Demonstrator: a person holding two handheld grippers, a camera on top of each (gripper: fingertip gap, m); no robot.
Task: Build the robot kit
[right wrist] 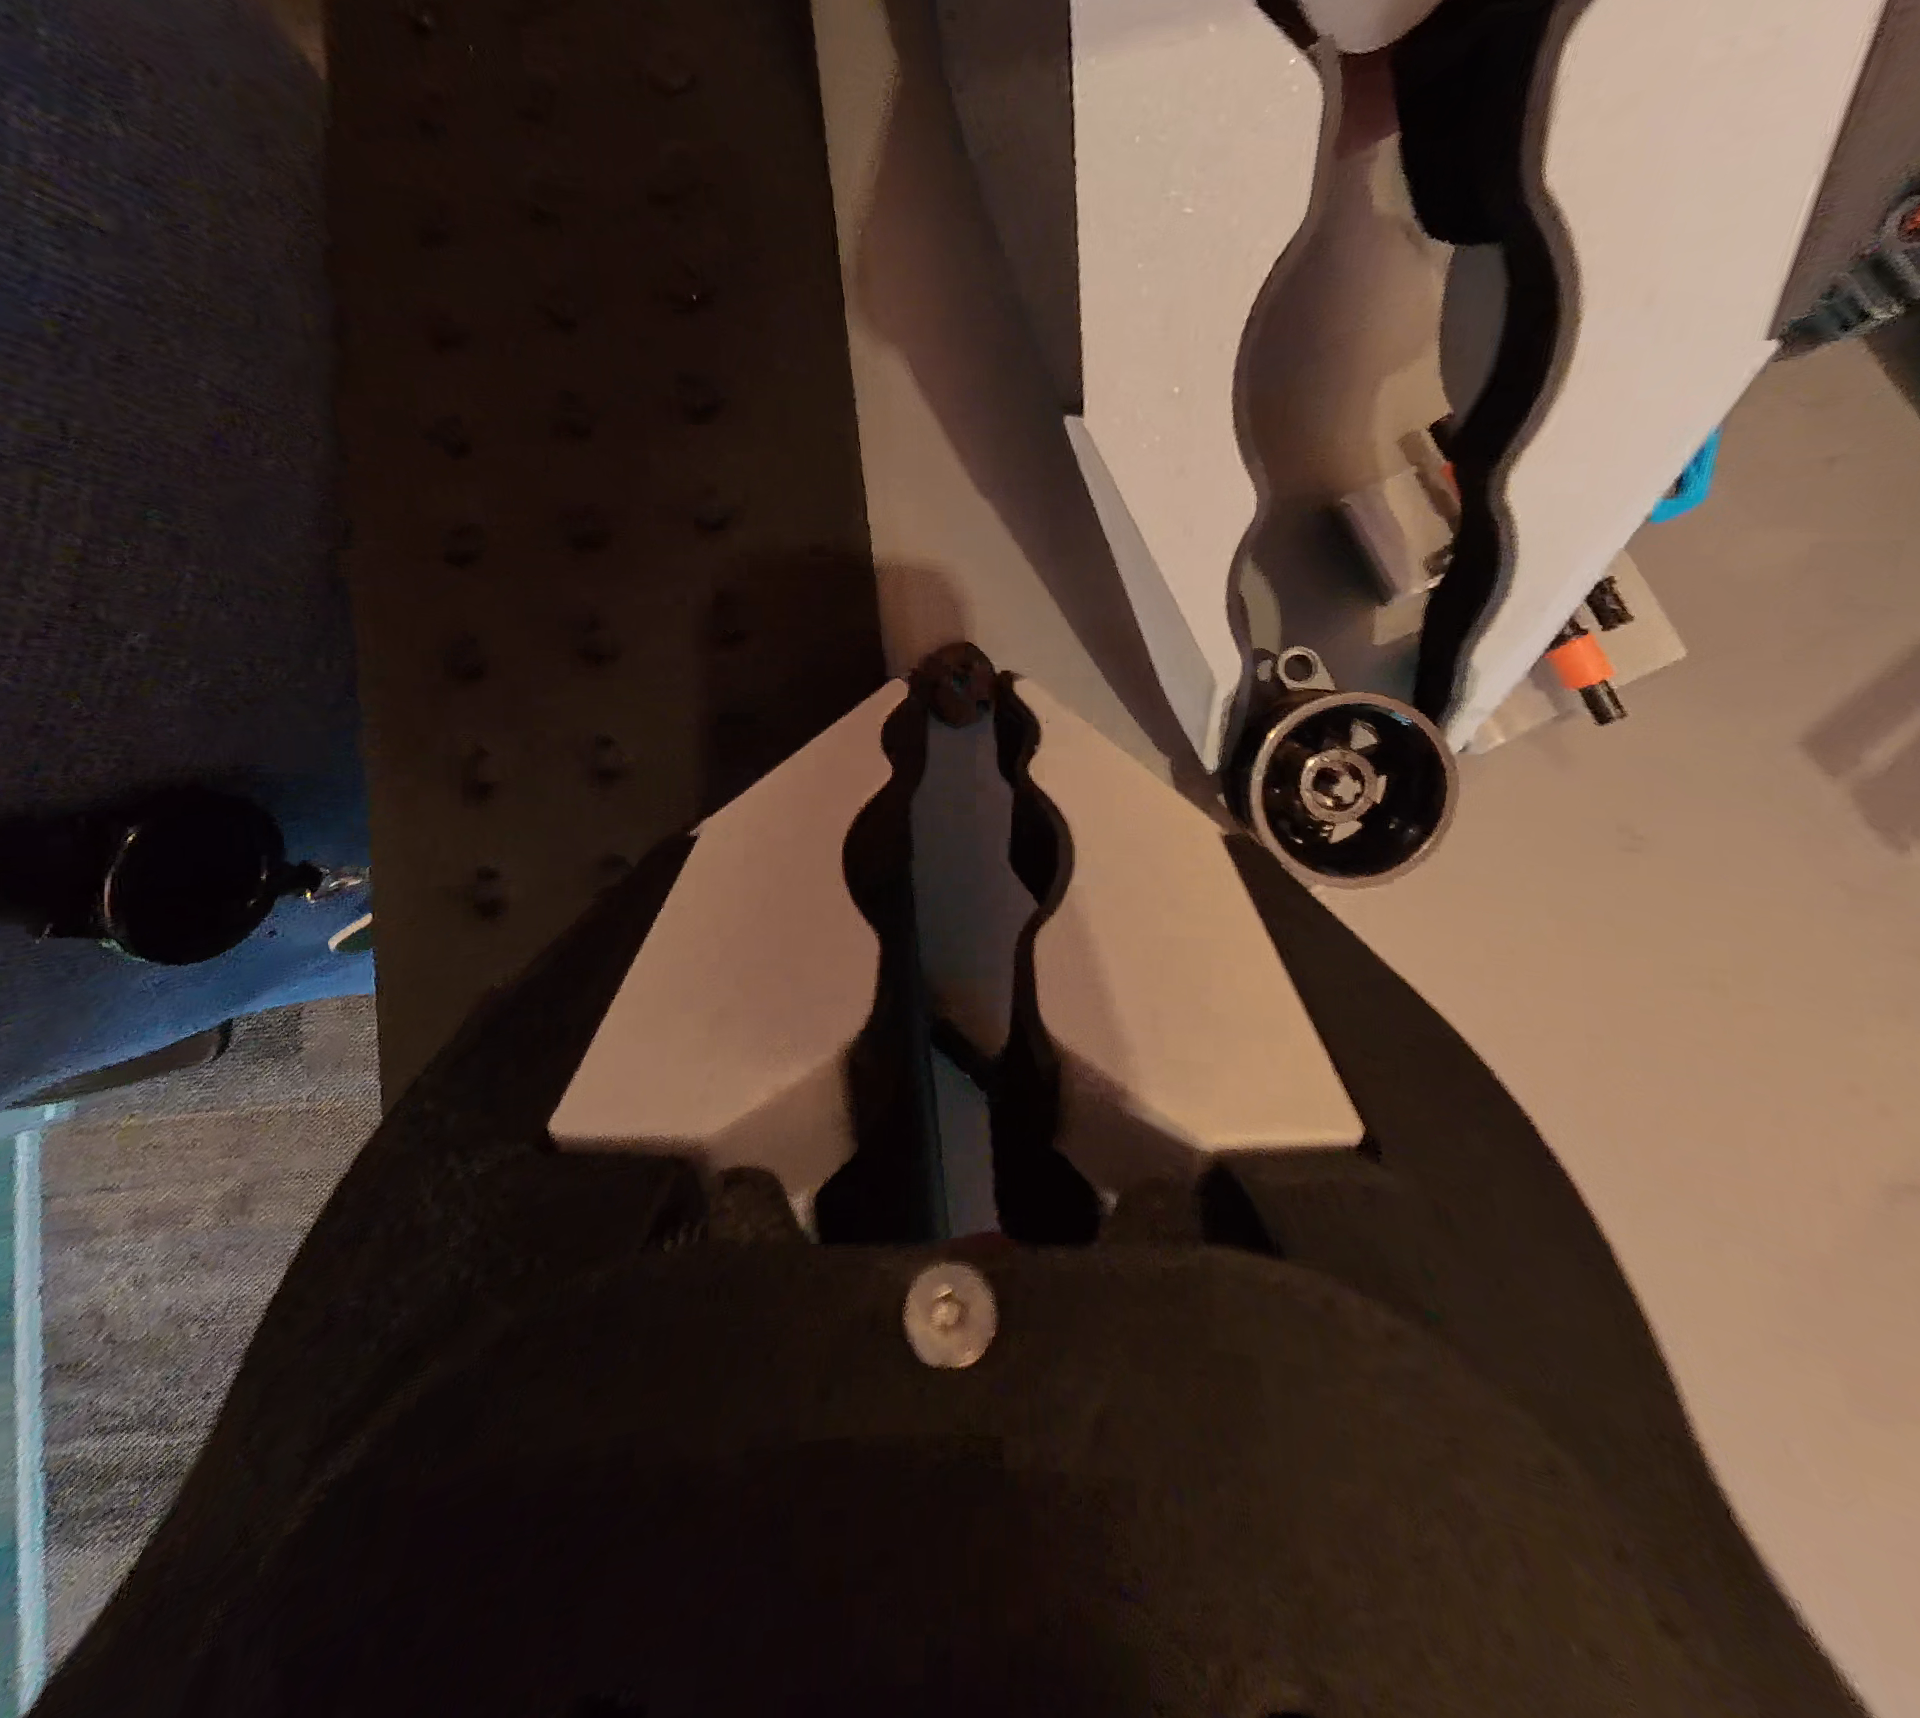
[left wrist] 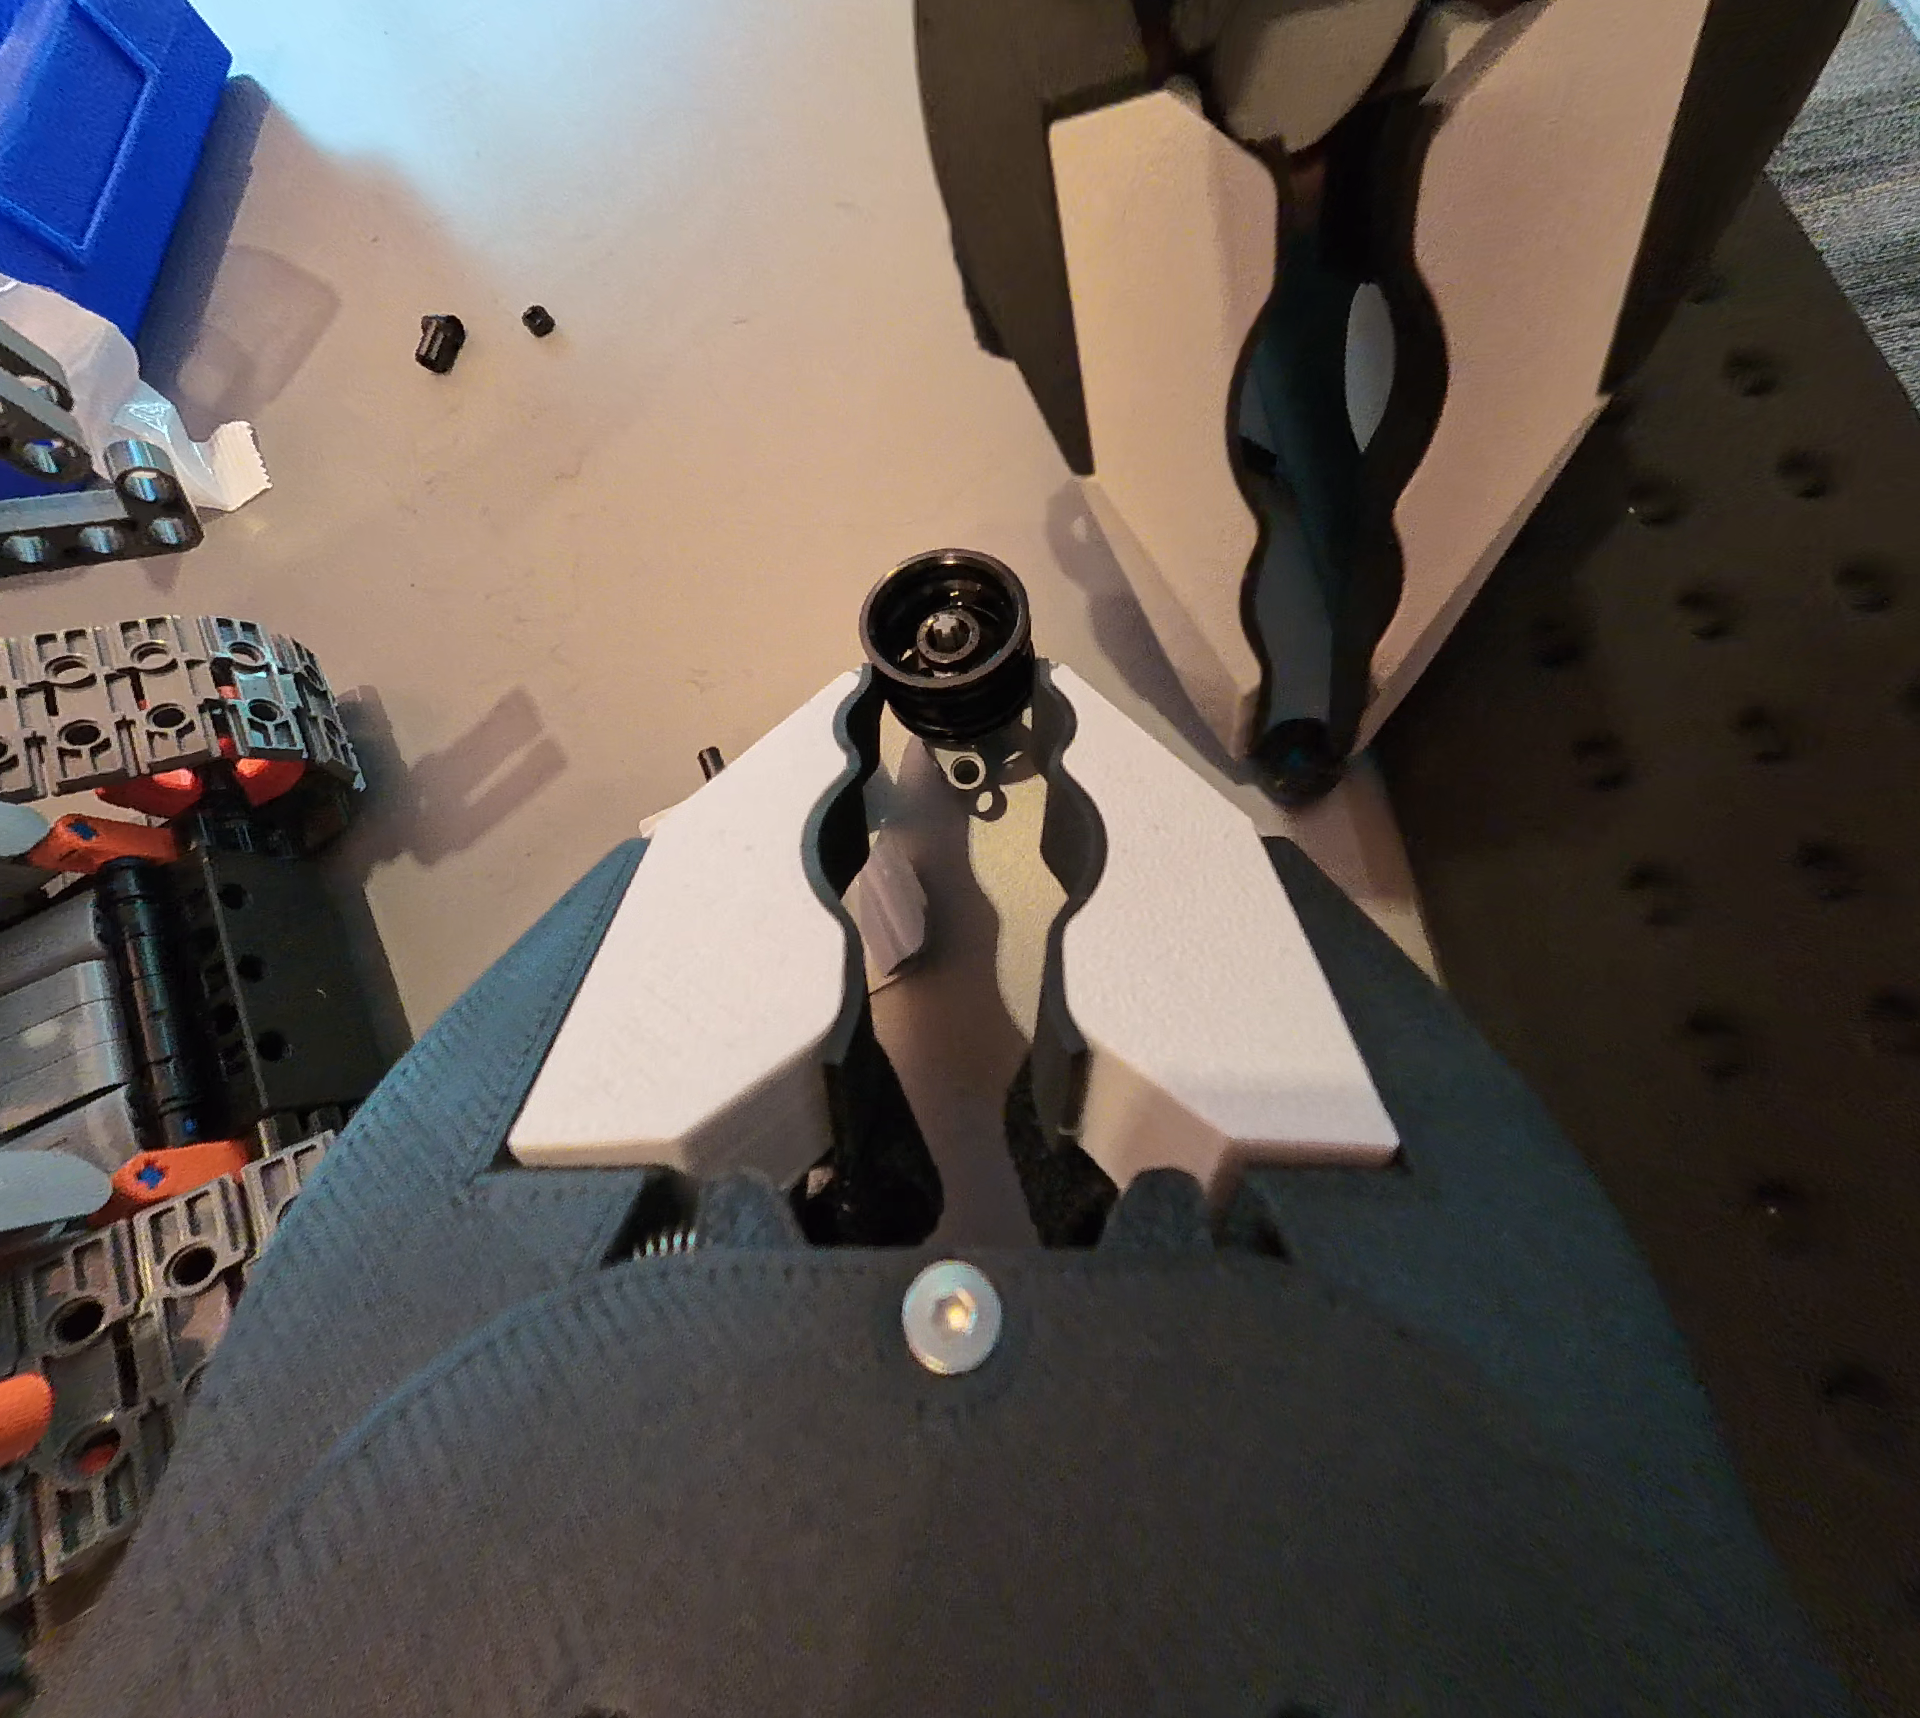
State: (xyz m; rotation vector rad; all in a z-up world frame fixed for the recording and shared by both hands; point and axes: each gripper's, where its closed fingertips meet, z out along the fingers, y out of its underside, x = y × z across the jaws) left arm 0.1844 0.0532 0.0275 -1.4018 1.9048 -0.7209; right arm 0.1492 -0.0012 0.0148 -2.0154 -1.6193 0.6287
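Observation:
My left gripper [left wrist: 951, 689] is shut on a small black wheel hub [left wrist: 948, 629] held at its fingertips just above the pale table [left wrist: 644, 141]. A grey piece with a small hole [left wrist: 966, 772] sits just behind the wheel between the fingers. My right gripper [right wrist: 961, 694] is shut on a small dark pin-like piece [right wrist: 961, 679] at its very tips. The right gripper reaches in from the top of the left wrist view [left wrist: 1299, 749], its tips close to the right of the wheel. In the right wrist view the left gripper [right wrist: 1340, 723] and wheel [right wrist: 1340, 790] are at upper right.
A grey tracked toy build with orange parts [left wrist: 156, 837] lies at the left. Grey holed beams [left wrist: 104, 515] and a blue bin [left wrist: 83, 89] are farther back left. Two small black pieces [left wrist: 442, 340] lie on the table. A dark dotted mat [left wrist: 1714, 733] runs along the right edge.

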